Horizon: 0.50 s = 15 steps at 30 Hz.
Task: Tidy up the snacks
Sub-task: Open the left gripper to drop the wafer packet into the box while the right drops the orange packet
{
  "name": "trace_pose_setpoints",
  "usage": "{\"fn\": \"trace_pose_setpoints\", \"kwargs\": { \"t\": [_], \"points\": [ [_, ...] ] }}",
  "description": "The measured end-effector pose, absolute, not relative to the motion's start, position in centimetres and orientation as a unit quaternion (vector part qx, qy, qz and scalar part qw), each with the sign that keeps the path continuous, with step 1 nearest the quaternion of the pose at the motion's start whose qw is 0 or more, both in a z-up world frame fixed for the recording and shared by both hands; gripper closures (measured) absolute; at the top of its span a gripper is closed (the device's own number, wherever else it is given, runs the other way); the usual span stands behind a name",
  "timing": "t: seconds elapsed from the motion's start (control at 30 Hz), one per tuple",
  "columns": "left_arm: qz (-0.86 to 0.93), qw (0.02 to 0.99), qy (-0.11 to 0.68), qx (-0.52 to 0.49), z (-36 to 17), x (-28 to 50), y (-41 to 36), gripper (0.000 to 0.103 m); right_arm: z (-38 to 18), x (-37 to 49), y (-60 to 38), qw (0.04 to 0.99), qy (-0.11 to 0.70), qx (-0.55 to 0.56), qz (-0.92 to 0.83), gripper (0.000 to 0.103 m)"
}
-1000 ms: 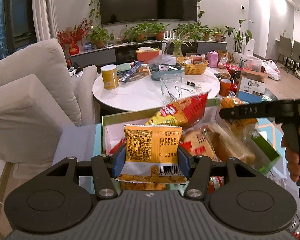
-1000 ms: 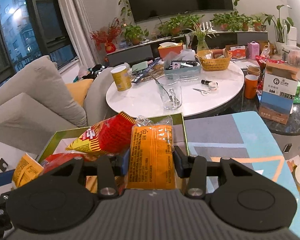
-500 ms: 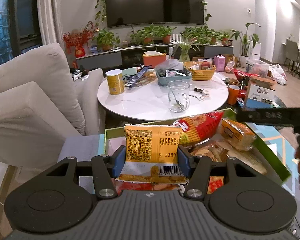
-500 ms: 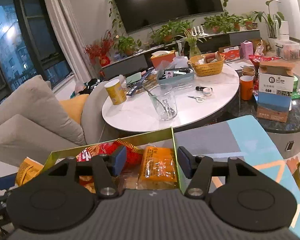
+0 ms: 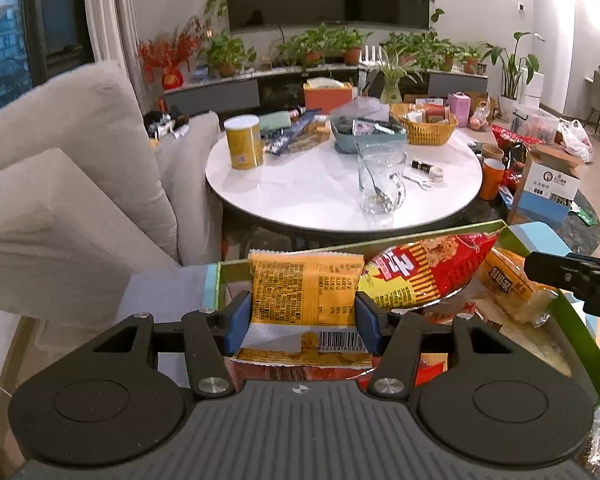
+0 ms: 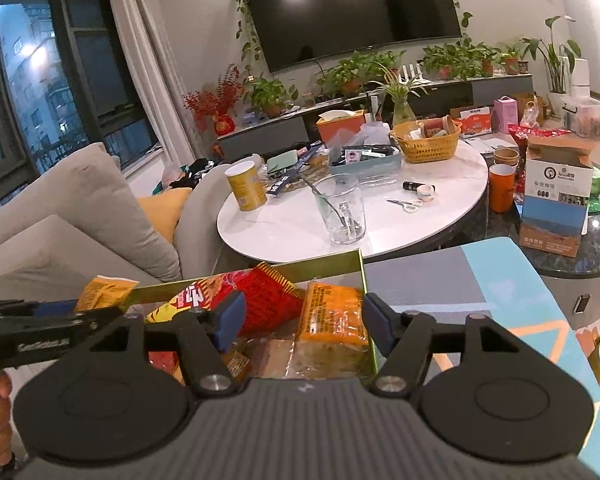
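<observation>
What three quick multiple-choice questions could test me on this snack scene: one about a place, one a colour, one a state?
1. Where does the glass stand?
A. on the white table
B. in the green box
C. on the sofa

2. What colour is the pack in the left gripper?
A. blue
B. yellow
C. white

3. How is the right gripper?
A. shut on the red bag
B. shut on a spoon
C. open, holding nothing

Answers:
1 A, the glass stands on the white tabletop beyond the box.
2 B, yellow wrapper with a barcode sits between the blue jaws.
3 C, its jaws stand wide apart above the orange pack lying in the box, touching neither side.
</observation>
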<state>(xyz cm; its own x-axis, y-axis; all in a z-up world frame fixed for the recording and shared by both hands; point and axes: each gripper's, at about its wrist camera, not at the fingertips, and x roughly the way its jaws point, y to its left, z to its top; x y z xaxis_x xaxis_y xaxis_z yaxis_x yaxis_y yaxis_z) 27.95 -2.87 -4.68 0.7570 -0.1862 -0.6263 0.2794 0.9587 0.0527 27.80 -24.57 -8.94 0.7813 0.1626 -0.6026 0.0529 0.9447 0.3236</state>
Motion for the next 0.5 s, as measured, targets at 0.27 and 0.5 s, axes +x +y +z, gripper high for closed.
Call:
{"fn": "trace_pose_setpoints", "kwargs": {
  "t": [0.27, 0.5],
  "points": [
    [-0.119, 0.941, 0.306, 0.084, -4.6, 27.1, -2.7, 0.046, -9.0, 27.6, -24.4, 0.930, 0.328, 0.162, 0.030, 0.042],
    [-0.126, 0.942, 0.297, 0.090, -4.1, 25.8, -2.9, 0.046, -8.7, 27.2, -24.3, 0.931, 0.327, 0.160, 0.030, 0.042]
  ]
}}
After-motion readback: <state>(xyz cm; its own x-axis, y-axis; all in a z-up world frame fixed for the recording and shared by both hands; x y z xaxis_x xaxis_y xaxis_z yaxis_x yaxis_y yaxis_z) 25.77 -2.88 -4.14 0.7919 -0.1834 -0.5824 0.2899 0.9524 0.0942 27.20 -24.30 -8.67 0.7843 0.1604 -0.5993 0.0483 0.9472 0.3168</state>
